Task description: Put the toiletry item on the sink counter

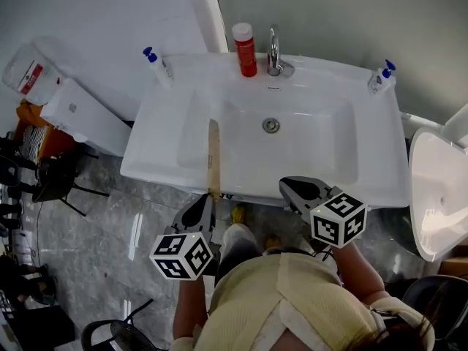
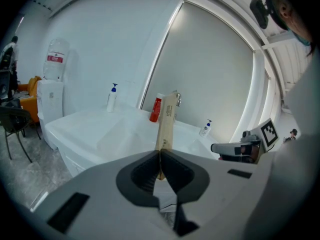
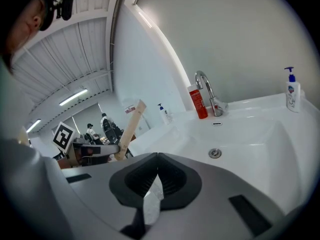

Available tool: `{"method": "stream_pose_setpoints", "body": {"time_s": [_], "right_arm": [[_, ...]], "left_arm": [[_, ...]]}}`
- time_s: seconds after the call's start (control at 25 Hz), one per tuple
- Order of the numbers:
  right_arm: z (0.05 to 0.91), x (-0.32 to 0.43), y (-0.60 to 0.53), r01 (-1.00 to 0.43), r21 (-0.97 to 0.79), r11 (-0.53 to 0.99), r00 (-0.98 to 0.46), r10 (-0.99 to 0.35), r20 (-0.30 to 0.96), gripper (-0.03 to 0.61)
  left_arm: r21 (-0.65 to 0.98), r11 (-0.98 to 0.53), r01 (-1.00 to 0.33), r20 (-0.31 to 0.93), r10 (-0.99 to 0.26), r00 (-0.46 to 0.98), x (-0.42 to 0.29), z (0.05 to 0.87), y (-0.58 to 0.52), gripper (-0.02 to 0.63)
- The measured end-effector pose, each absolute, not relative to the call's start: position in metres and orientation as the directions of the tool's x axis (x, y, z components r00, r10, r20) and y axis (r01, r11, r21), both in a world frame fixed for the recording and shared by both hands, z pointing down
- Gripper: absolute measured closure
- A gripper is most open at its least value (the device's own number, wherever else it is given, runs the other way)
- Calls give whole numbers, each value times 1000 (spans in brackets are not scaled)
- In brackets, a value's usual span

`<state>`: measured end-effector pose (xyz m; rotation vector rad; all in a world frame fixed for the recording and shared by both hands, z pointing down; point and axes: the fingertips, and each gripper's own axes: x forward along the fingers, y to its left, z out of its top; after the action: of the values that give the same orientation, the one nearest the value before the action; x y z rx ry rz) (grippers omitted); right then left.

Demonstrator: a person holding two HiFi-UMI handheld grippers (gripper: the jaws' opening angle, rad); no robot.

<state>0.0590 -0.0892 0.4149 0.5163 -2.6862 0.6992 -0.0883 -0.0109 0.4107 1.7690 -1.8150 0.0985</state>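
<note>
A long, slim tan box sticks forward over the white sink, its far end above the basin's left side. My left gripper is shut on the box's near end, just in front of the sink's front edge. In the left gripper view the box rises tilted from the closed jaws of the left gripper. My right gripper hovers at the sink's front edge right of centre, shut with nothing in it. In the right gripper view the right gripper faces the basin, with the box to its left.
On the sink's back ledge stand a red bottle, a chrome faucet, and a pump bottle at each corner. A drain sits mid-basin. A toilet is at right, a water dispenser and chairs at left.
</note>
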Motion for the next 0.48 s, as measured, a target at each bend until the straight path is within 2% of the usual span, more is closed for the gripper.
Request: {"method": "stream_pose_setpoints", "body": {"time_s": [0.48], "right_arm": [[417, 17, -134, -459, -413, 786, -866, -293, 406, 554]], "left_arm": [[345, 42, -938, 470, -872, 134, -123, 413, -67, 568]]}}
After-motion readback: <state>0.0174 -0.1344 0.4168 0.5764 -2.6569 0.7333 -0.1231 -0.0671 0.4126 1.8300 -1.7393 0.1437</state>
